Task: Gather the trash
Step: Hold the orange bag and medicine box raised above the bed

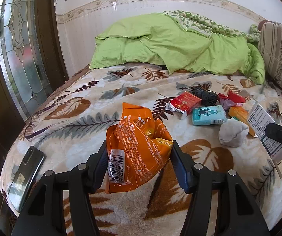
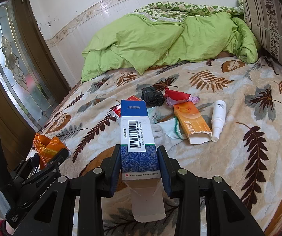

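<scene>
orange wrapper [image 1: 139,153] is clamped crumpled between the pads of the left gripper [image 1: 139,157], jaws about half closed, held up off the blanket [image 1: 82,106]. right gripper [image 2: 139,163] is closed on the sides of a blue-and-white box [image 2: 139,137], whose long axis runs straight out along the fingers, open flap toward the camera. both hands loaded, so no free jaw for the rest.

remaining trash lies ahead of both grippers, mid-bed: red packet [image 1: 184,101], black wad [image 2: 152,97], red scrap [image 2: 175,94], orange box [image 2: 192,122], spray bottle [image 2: 217,118]. pile sits right of the left jaws and just beyond the right ones: right hand nearer. orange box axis runs diagonally, open end toward the near right. judgement: unload first, no bin in view.
</scene>
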